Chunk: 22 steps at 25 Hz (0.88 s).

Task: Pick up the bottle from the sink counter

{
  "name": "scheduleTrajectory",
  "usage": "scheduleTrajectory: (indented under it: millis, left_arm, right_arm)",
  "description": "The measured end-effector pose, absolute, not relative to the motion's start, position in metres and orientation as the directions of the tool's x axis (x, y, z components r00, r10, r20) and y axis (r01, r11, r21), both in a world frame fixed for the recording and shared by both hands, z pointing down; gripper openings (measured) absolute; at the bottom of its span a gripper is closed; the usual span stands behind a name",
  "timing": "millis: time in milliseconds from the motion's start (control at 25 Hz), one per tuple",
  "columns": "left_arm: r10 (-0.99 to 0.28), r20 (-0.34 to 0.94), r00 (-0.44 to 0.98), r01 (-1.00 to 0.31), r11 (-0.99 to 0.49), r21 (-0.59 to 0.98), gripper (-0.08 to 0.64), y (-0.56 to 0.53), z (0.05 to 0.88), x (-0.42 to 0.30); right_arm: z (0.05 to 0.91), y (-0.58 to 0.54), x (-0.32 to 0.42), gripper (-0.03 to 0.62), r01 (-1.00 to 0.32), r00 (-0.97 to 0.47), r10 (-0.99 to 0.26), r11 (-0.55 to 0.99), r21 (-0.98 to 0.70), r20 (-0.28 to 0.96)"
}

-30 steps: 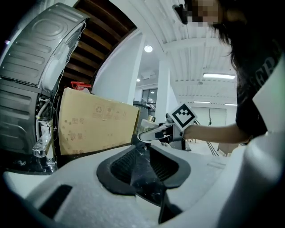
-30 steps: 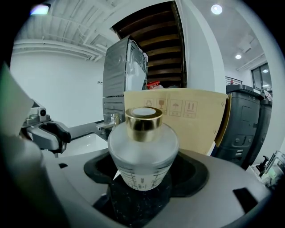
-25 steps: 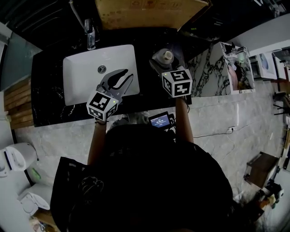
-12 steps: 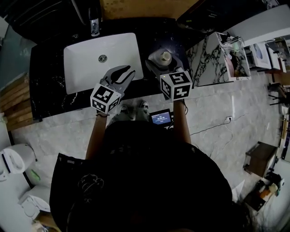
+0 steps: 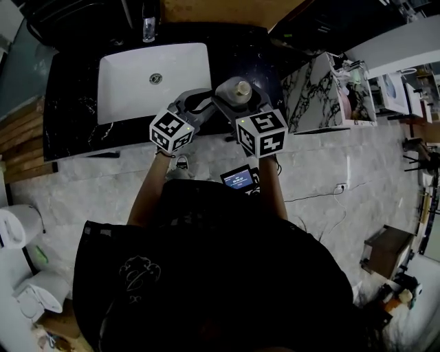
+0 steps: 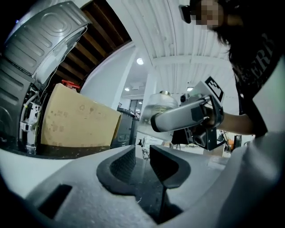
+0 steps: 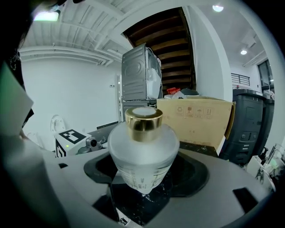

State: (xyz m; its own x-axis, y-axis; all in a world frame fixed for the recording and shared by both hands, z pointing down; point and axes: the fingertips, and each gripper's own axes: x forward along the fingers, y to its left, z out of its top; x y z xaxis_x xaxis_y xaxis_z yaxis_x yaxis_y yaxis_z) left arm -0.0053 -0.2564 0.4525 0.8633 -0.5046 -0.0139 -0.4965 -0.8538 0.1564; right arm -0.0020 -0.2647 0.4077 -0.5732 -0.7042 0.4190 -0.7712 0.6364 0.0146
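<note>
A frosted white bottle (image 5: 240, 89) with a gold cap sits between the jaws of my right gripper (image 5: 242, 97), which is shut on its tapered body over the black marble counter (image 5: 75, 117). In the right gripper view the bottle (image 7: 143, 147) stands upright, its narrow base just above the dark stone. My left gripper (image 5: 198, 100) hovers close to the left of the bottle, near the white sink (image 5: 130, 89). Its jaws (image 6: 142, 156) are shut with nothing between them. The left gripper view shows the right gripper (image 6: 187, 118) with the bottle (image 6: 162, 100).
A chrome faucet (image 5: 148, 27) stands behind the sink. A cardboard box (image 5: 220, 10) lies at the back of the counter. A marble-patterned panel (image 5: 316, 89) rises at the counter's right end. A grey appliance (image 7: 140, 73) stands behind.
My left gripper has swung right from over the sink toward the bottle, and its jaws have closed. My right gripper has stayed round the bottle and shifted slightly left.
</note>
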Motion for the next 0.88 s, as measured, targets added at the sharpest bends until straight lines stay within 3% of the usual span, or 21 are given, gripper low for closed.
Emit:
scheduleTrajectory:
  millis: [880]
  left_arm:
    - [-0.659, 0.089, 0.747, -0.665, -0.742, 0.089, 0.091, -0.076, 0.461, 0.070]
  right_arm:
    - [0.427, -0.086, 0.060, 0.321, -0.560, -0.749, -0.489, 0.828, -0.034, 0.448]
